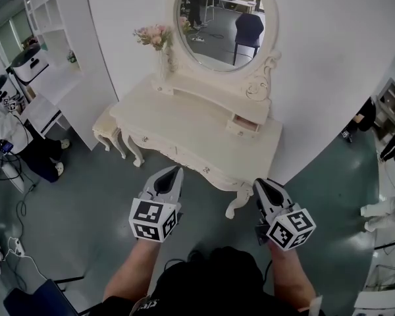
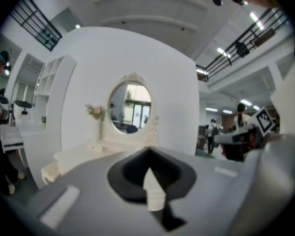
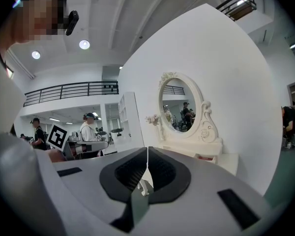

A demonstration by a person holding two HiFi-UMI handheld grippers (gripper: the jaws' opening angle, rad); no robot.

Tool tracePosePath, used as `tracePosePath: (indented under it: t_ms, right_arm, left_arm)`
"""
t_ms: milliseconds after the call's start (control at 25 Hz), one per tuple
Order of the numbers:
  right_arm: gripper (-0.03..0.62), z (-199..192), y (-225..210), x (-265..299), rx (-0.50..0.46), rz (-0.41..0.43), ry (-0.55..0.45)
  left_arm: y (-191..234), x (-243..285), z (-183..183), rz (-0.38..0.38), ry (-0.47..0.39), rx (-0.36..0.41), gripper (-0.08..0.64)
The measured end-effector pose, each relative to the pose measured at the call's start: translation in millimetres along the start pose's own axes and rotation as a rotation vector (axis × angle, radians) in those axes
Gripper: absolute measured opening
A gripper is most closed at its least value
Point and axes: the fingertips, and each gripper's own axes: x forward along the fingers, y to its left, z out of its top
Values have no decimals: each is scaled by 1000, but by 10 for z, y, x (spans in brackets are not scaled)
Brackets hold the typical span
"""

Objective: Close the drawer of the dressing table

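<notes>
Both claws sit low in the frame — left claw (image 1: 177, 170) and right claw (image 1: 258, 184), each closed on nothing — well short of the surface (image 1: 184, 129). Its small drawer (image 1: 244, 126), right of centre, juts open; closing it is not yet begun.

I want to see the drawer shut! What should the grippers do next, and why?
Probably ease the right gripper forward toward the small cream drawer on the cream dressing table. That drawer stands pulled out beside the oval mirror's base, and the right gripper, jaws shut, is the nearer one but not touching it.
</notes>
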Motion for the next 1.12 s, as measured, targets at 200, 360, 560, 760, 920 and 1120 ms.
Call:
tracePosePath:
  t_ms: [200,360,560,760,920,1120]
  right_arm:
    - [0,63,-111,232,13,-1,-3]
    - [0,85,-303,455,22,0,-2]
    - [2,81,-560,783,28,19,6]
    - [3,86,-980,1128,54,21,24]
    - [3,96,-1343,1426,76,28,43]
    - [9,65,-1652,1726,102,63,73]
  left_arm:
    - [185,221,-25,3,13,-23,8]
    - [239,472,-8,-1,19,-28,8]
    - [350,859,9,3,36,-13,8]
    - [435,1374,60,1,61,0,8]
    - [513,1789,85,10,85,2,8]
    - [552,2248,56,21,124,-7,8]
